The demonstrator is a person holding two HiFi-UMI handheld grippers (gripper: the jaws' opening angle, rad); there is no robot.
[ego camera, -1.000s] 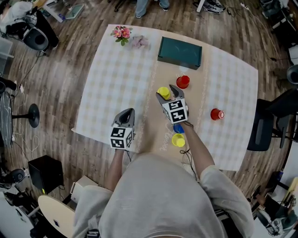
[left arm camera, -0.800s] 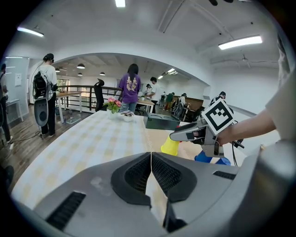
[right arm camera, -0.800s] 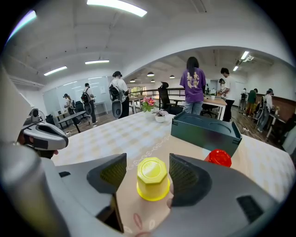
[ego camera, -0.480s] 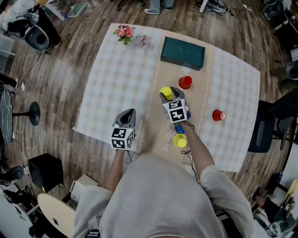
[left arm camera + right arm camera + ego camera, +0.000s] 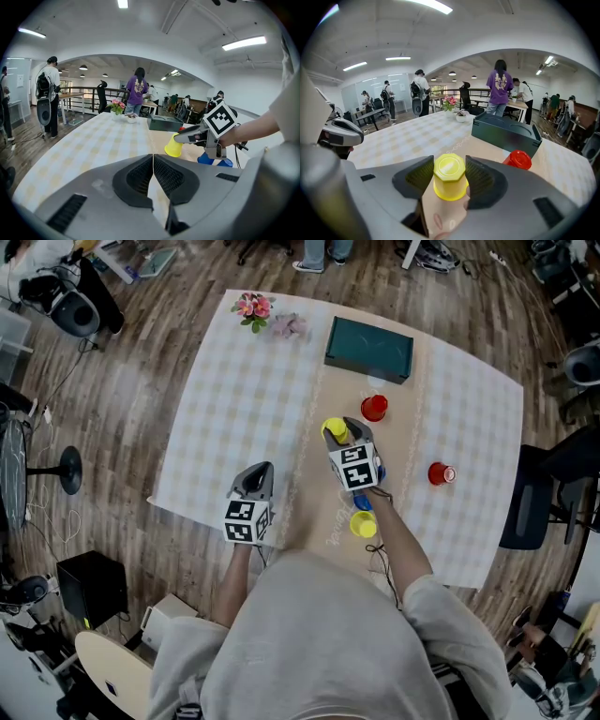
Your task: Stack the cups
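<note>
Near the green box (image 5: pixel 368 348), the right gripper (image 5: pixel 449 171) is clasping an upturned yellow cup (image 5: pixel 450 185) in its fingers. The left gripper (image 5: pixel 153 161) is pressing its fingers together, empty. That tapered cup could be slipping loose, I'd say.

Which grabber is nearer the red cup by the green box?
Right. The right gripper is beside the red cup; the left gripper is far off at the table edge.

No readable words, nos. or brands: only b/w square code patterns on the cube (image 5: pixel 247 519) of the left tongs (image 5: pixel 259 471) & the cube (image 5: pixel 357 466) of the right tongs (image 5: pixel 340 430), plus faint cursive print on the bench (image 5: pixel 234 409) runner (image 5: pixel 330 521), too small to read.
</note>
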